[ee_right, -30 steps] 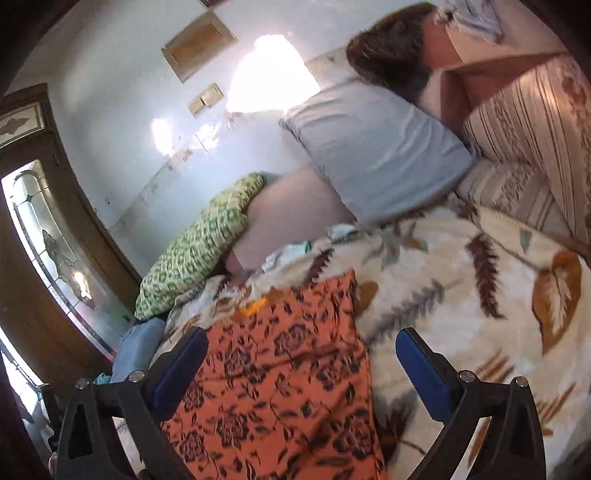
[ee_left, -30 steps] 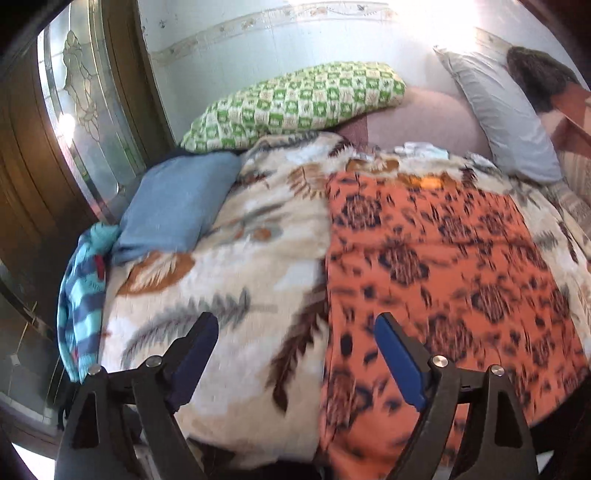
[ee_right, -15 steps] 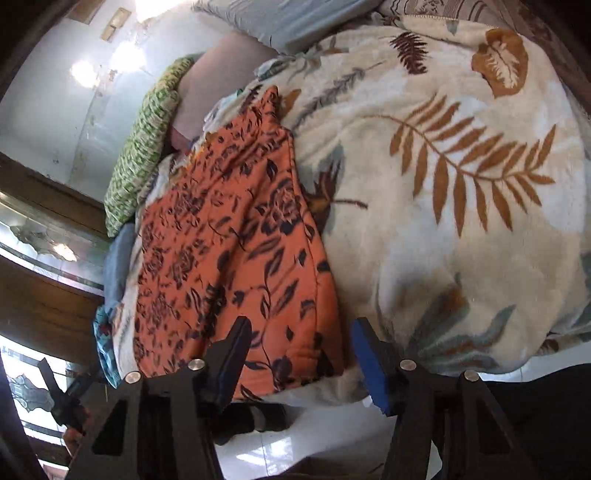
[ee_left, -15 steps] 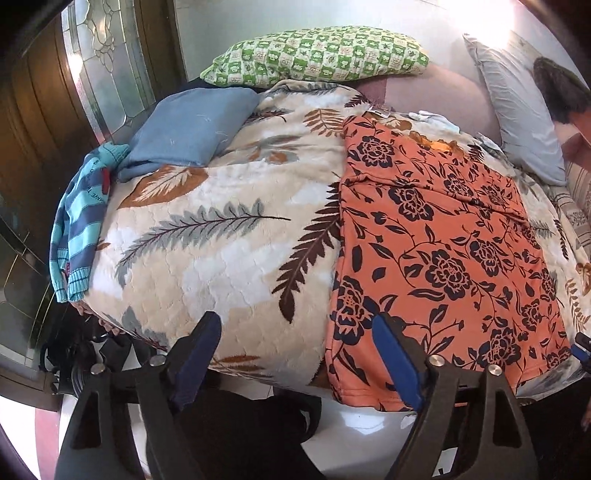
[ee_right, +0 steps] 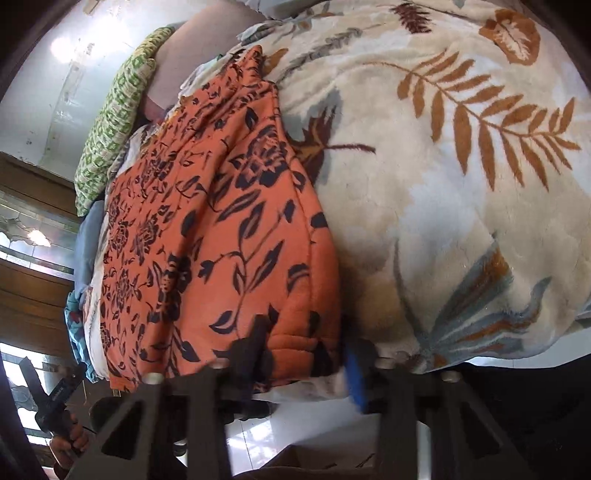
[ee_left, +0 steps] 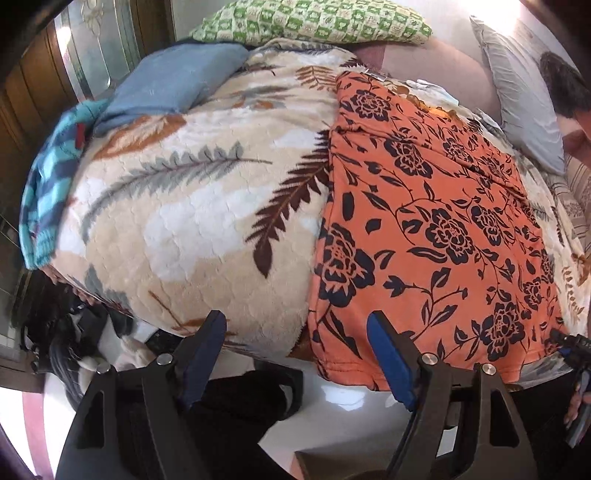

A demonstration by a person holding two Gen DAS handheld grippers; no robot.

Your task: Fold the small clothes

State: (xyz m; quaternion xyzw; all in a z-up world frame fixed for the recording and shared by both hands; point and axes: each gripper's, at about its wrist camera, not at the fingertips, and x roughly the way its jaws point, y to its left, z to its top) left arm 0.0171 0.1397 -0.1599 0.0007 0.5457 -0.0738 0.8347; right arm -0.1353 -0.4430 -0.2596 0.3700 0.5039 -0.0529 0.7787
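The right tool [ee_right: 303,354] points steeply down at the near edge of the bed [ee_right: 461,206], its jaws having just been closing; the hem corner of the orange garment [ee_right: 229,229] sits between them, but motion blur hides whether the pads already press on the cloth. From that tool's view the garment runs from 6 o'clock up toward 11 o'clock, with the leaf-print blanket [ee_right: 443,166] spreading from 12 to 4 o'clock beside it. At 8 o'clock in the same view a hand [ee_right: 68,441] grips the handle of the other tool. The left tool [ee_left: 295,354] also tilts down over the bed's edge, jaws wide and holding nothing; its right finger [ee_left: 388,362] lies just over the garment's lower left hem, while its left finger [ee_left: 205,350] hangs over the blanket's edge. The garment lies flat on the blanket from 6 to 2 o'clock in that view. Farther off, a blue pillow [ee_left: 173,85] is at 11 o'clock, a green checked pillow [ee_left: 314,18] at 12, a grey pillow [ee_left: 524,99] at 2, and a striped teal cloth [ee_left: 48,184] at 9.
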